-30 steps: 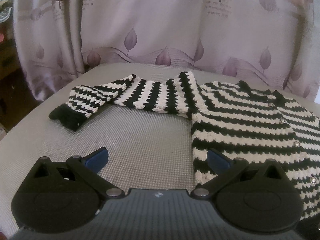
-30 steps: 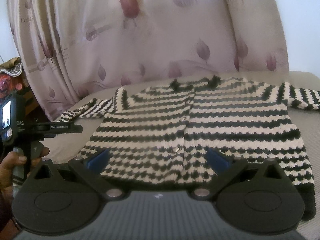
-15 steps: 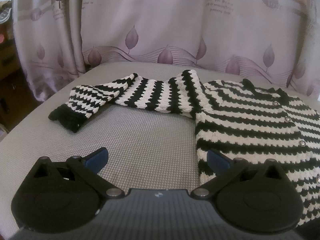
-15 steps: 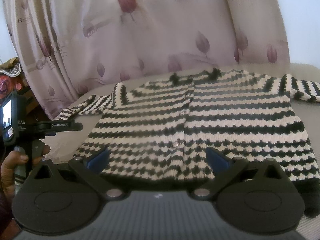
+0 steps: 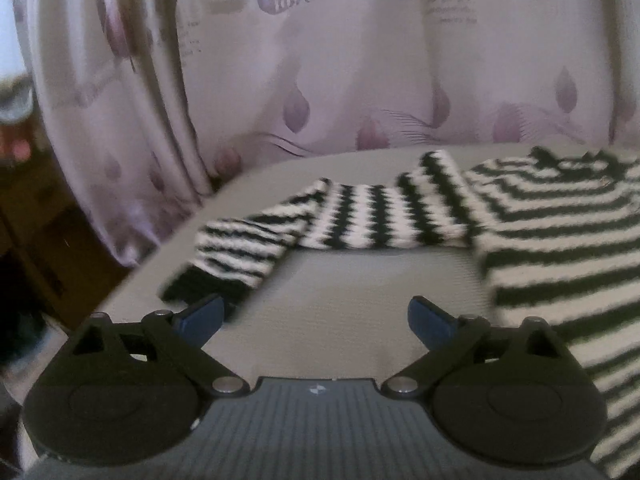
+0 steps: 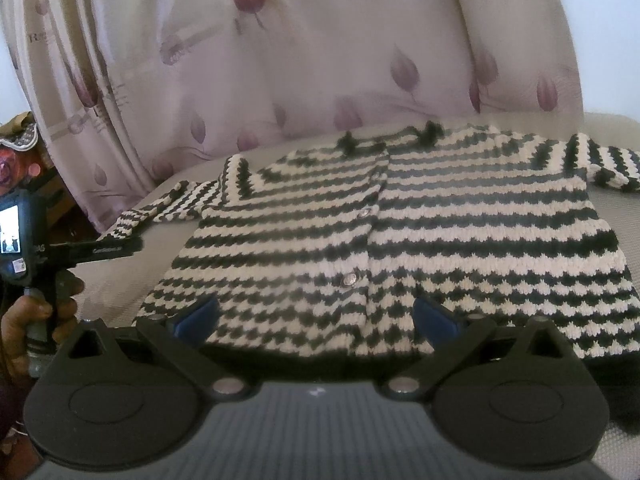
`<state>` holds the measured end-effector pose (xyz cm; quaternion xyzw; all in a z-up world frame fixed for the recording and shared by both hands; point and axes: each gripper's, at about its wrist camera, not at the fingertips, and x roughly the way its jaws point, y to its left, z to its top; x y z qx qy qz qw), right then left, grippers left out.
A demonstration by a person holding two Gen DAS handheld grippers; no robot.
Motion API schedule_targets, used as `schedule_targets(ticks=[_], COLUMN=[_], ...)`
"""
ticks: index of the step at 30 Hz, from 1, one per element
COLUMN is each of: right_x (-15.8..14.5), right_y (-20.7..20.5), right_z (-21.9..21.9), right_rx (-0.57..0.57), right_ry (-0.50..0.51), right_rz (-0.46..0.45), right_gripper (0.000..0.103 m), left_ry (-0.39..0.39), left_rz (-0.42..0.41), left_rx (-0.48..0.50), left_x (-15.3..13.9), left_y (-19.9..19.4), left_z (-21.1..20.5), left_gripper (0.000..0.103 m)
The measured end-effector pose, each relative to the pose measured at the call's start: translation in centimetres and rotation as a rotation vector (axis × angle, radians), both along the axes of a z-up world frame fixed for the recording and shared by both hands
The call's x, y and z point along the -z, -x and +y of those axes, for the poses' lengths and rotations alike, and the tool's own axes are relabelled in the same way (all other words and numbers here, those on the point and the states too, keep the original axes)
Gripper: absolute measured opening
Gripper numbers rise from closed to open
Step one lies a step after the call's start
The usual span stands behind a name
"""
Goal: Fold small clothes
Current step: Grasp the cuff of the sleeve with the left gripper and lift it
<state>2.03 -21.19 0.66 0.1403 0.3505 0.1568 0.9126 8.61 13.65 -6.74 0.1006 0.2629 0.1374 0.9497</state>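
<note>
Closing on the sleeve cuff [image 5: 200, 292], the left gripper [image 5: 316, 316] has swung leftward — fingers spread, right gripper [image 6: 316, 316] likewise — first fold imminent.

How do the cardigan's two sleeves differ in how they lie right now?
The left-side sleeve bends partway, and its black cuff lies near the left gripper; the right-side sleeve runs out of frame, cuff unseen. The first shows almost whole, the second only partly. Both are striped and unfolded.
</note>
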Motion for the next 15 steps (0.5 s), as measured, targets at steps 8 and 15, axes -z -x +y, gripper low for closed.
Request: schedule_targets(ticks=[8, 15], right_x=[0.7, 0.9], right_y=[-0.6, -0.9], right_z=[0.7, 1.1], right_rx=[-0.016, -0.018], right_ry=[-0.002, 0.012], right_rz=[0.030, 0.040], right_gripper=[0.103, 0.103], left_ry=[-0.274, -0.368], left_rz=[0.015, 0.087], left_rx=[0.057, 0.122], left_x=[1.6, 3.9], left_y=[-2.6, -4.8], left_z=[3.9, 6.2], left_gripper=[0.077, 0.076])
